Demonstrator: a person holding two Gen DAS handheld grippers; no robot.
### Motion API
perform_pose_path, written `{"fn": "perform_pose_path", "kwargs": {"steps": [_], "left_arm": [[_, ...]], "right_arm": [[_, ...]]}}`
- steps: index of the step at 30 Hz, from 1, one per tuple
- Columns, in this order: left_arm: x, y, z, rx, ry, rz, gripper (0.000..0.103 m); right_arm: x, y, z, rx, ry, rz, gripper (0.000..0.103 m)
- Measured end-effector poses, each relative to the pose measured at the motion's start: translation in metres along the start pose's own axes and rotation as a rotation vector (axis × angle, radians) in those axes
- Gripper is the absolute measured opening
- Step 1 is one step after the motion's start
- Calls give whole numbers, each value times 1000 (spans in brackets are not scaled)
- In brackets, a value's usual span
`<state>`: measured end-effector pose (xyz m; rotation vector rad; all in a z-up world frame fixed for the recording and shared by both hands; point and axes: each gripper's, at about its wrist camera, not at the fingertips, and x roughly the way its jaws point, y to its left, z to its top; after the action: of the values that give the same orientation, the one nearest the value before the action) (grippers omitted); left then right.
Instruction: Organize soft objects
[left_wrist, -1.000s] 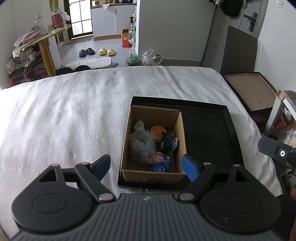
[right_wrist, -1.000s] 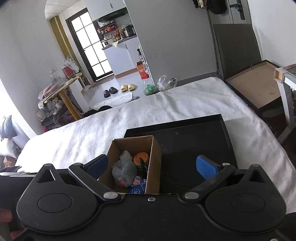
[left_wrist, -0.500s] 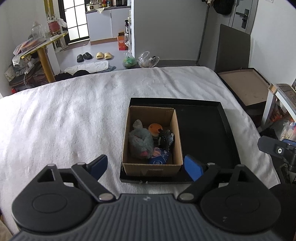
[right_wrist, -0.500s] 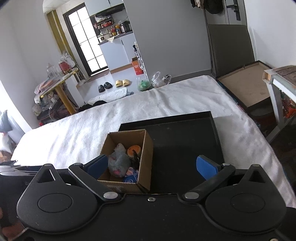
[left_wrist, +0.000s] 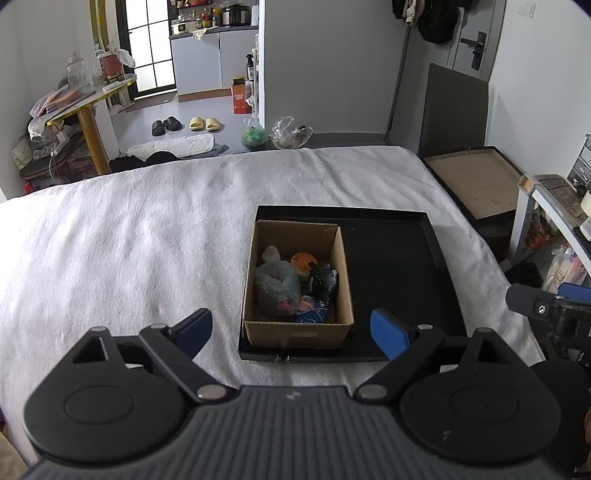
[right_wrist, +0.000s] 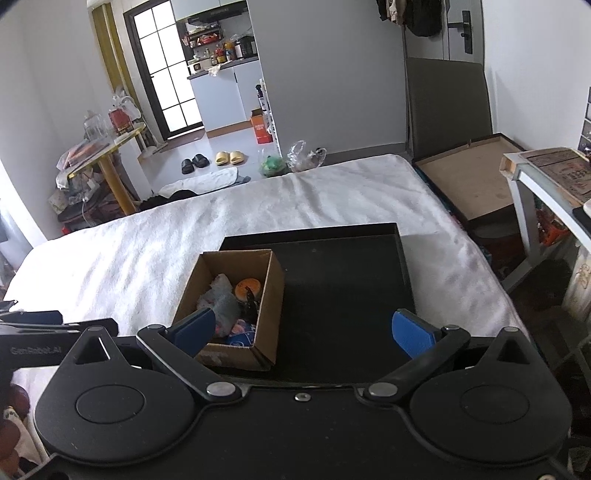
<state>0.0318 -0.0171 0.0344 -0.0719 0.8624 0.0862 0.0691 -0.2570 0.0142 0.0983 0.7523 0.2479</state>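
A cardboard box (left_wrist: 295, 334) stands in the left half of a black tray (left_wrist: 391, 266) on the white bedspread. Inside lie a grey plush (left_wrist: 277, 282), an orange toy (left_wrist: 303, 261), a small black toy (left_wrist: 324, 280) and a blue item (left_wrist: 314, 314). My left gripper (left_wrist: 291, 330) hovers above and short of the box, its jaws opening wide with nothing between them. My right gripper (right_wrist: 303, 330) is open and empty, held over the tray's near edge. From there the box (right_wrist: 267, 295) sits just left of centre, the grey plush (right_wrist: 221, 304) partly behind my left finger.
The white bedspread (left_wrist: 129, 251) spreads wide to the left of the tray. Off the bed's right side sit a flat brown carton (left_wrist: 476, 184) and a shelf unit (right_wrist: 546, 177). A cluttered yellow table (left_wrist: 85, 107), slippers and bags are on the floor beyond.
Both grippers have drawn back and up from the box, which now looks smaller and farther off. The left jaws have spread a little wider.
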Motion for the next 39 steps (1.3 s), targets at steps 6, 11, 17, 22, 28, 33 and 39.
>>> {"fn": "perform_pose_path", "kwargs": {"steps": [6, 11, 17, 22, 28, 33, 39], "left_arm": [[-14, -1, -1, 15, -17, -4, 92], [-24, -1, -4, 16, -35, -4, 92], [-33, 2, -11, 17, -42, -4, 92], [-41, 3, -13, 19, -55, -8, 92], [-47, 3, -15, 22, -70, -8, 92], [-48, 2, -18, 22, -65, -9, 92], [-47, 3, -20, 20, -57, -6, 92]], "right_arm": [[-6, -1, -1, -12, 9, -5, 103], [-14, 1, -2, -29, 3, -7, 103], [-27, 4, -4, -38, -6, 14, 103], [-36, 2, -4, -31, -17, 22, 103], [-40, 3, -5, -35, -28, 16, 103], [-42, 4, -8, -33, -19, 14, 103], [-43, 0, -8, -25, -18, 18, 103]]}}
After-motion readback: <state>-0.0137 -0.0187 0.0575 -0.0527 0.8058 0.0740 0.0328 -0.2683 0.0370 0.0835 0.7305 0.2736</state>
